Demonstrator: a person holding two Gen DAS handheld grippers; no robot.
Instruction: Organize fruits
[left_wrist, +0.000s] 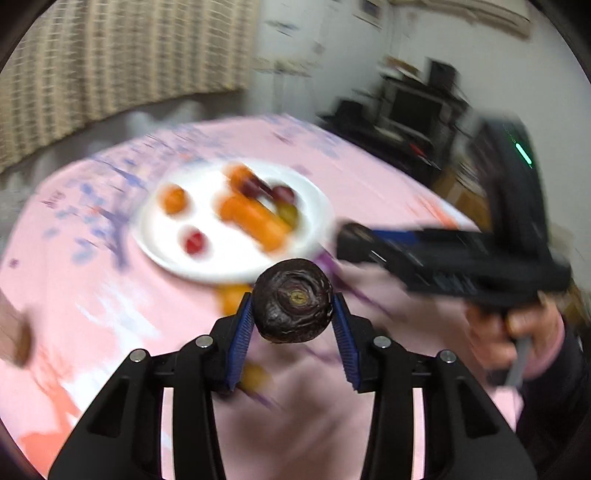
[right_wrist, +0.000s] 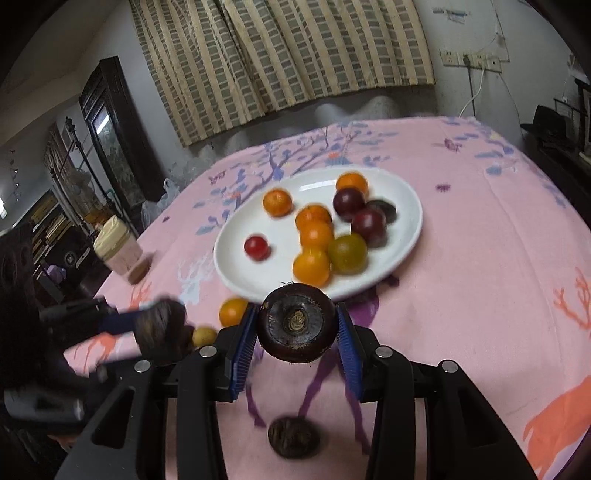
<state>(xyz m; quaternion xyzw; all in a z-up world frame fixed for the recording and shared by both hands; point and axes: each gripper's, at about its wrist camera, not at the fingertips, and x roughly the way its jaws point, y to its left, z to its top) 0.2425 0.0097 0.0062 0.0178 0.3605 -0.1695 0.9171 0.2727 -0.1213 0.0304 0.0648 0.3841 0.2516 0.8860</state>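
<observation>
You had each hand-held gripper loaded. Your left hand-held gripper (left_wrist: 293, 314) was pinching a dark, wrinkled round fruit (left_wrist: 293, 302), lifted clear of the worktop (left_wrist: 92, 295), its blue pads (left_wrist: 242, 332) pressing on both sides. Your right hand-held gripper (right_wrist: 295, 325) was pinching a second dark round fruit (right_wrist: 296, 325), stem end towards the camera, held near the rim of the white plate (right_wrist: 406, 221).

Most of the sorting looked done. The plate already carried several oranges (right_wrist: 312, 266), dark plums (right_wrist: 368, 223), a greenish plum (right_wrist: 348, 253) and a small red fruit (right_wrist: 256, 247).

Left over, as far as the views showed, were the two fruits in your grips, a loose orange (right_wrist: 232, 311) just beside the plate, a small yellow fruit (right_wrist: 204, 335) near it, and another dark wrinkled fruit (right_wrist: 293, 436) lying on the pink cloth closer to you. A lidded jar (right_wrist: 118, 247) stood at the worktop's edge, well apart from the plate.
</observation>
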